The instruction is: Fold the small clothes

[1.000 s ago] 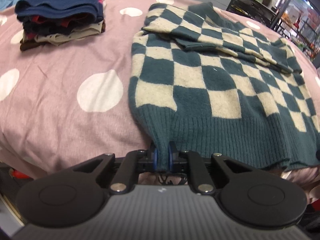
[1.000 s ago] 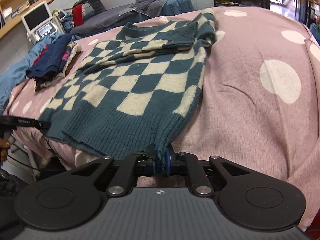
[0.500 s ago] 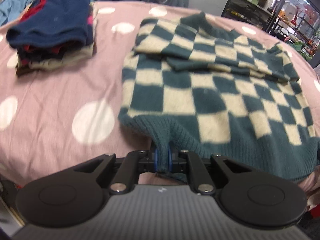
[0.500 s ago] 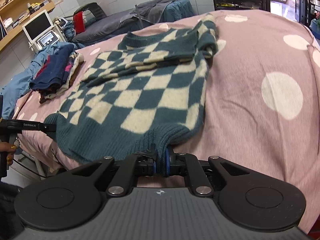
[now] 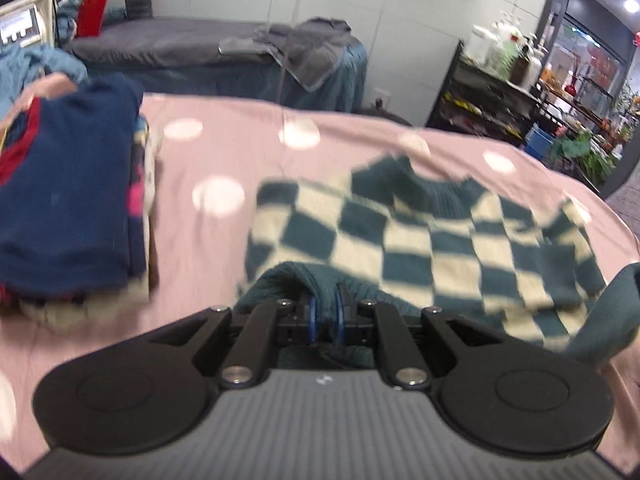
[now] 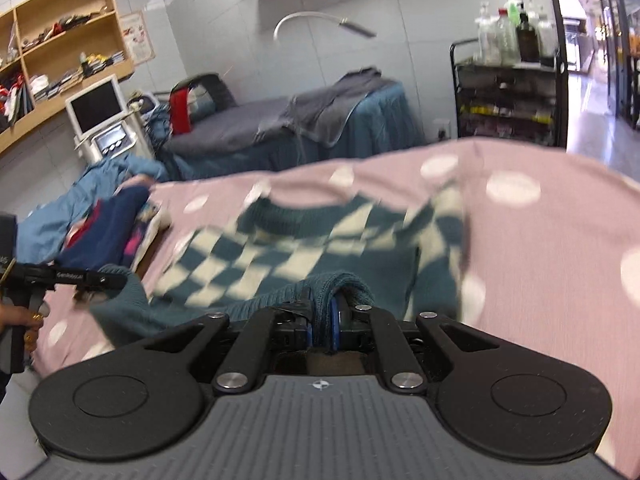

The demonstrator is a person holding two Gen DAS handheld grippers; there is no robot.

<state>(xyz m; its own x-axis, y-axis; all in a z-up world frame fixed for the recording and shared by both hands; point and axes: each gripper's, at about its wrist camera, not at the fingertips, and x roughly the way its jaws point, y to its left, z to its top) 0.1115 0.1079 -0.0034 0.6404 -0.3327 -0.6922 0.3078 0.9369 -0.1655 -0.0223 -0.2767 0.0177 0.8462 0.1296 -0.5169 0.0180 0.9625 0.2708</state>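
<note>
Bedspread (image 5: 208,240); sweater hem (image 5: 280,280) in claw (image 5: 325,318)

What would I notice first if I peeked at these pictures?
The green-and-cream checkered sweater in the middle of the pink dotted bed cover. The left gripper and right gripper each pinch its green hem. A pile of folded clothes sits to its left.

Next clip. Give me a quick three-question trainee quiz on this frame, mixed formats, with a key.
1. True or false: both tools grip the sweater by its ribbed hem.
2. The folded stack sits on which side of the sweater in the left wrist view? A. left B. right C. on top of it
3. Fill in: the bedspread is pink with white ____.

Key: 1 true: left tool and right tool both pinch the hem. 2 A. 3 dots.
</note>
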